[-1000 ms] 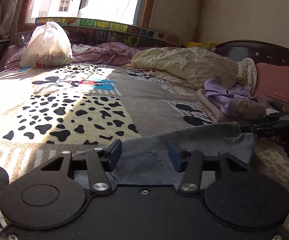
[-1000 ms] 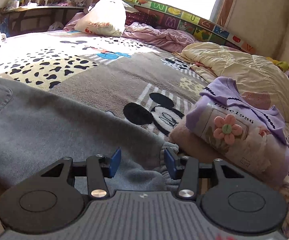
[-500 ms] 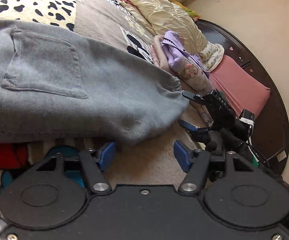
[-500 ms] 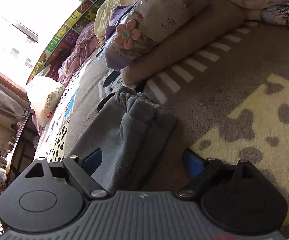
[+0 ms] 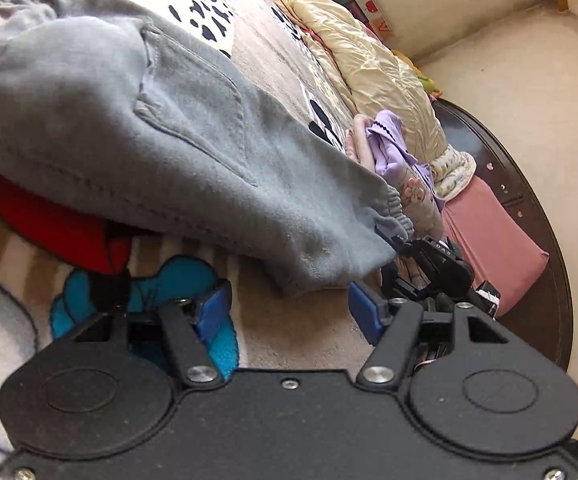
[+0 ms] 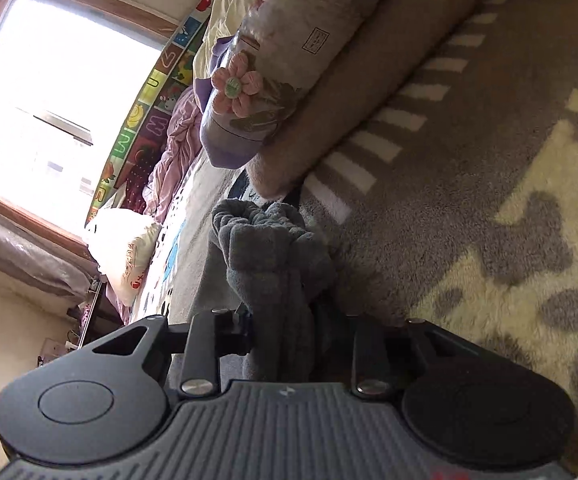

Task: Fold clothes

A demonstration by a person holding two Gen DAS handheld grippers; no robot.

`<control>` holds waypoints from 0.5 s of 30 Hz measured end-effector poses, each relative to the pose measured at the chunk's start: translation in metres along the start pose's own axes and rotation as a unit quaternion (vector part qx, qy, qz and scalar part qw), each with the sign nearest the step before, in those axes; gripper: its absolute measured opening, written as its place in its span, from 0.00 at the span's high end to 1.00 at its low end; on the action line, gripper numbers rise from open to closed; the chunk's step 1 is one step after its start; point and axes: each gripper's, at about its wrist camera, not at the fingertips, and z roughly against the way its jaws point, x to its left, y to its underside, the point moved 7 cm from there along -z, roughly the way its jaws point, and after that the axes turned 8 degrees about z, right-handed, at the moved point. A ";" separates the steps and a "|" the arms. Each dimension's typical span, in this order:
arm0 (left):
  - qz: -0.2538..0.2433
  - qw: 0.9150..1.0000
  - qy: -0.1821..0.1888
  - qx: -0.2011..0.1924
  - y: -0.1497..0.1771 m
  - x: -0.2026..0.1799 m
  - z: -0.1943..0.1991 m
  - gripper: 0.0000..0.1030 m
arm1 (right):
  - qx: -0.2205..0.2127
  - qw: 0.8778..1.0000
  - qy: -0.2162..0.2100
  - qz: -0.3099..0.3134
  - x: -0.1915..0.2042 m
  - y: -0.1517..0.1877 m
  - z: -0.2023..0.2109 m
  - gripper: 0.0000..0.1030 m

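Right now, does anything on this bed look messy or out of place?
Only the grey fleece sweatpants: they lie unfolded, the cuff end bunched in the right gripper, whose jaws have just closed on it. The purple flower top beyond sits folded.

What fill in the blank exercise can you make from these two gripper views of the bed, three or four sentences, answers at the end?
1. The right gripper is shut on the cuffed end of the ____ sweatpants.
2. The left gripper has its blue pads ____, with nothing between them.
3. The folded purple top carries a pink ____.
4. A white plastic bag sits below the ____.

Answers: grey; open; flower; window
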 end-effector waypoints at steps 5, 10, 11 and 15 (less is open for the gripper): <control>0.131 0.979 -0.015 -0.158 -0.023 0.044 0.056 0.36 | -0.011 1.000 -0.018 -0.005 0.006 0.000 0.018 0.77; 0.199 0.954 0.010 -0.225 -0.054 0.068 0.061 0.36 | -0.010 1.000 -0.025 -0.003 0.015 0.001 0.032 0.78; 0.185 0.956 -0.005 -0.230 -0.056 0.068 0.058 0.49 | -0.010 1.000 -0.024 -0.005 0.015 0.001 0.034 0.78; 0.122 0.967 -0.030 -0.221 -0.060 0.057 0.065 0.77 | -0.010 1.000 -0.023 -0.017 0.014 0.006 0.047 0.78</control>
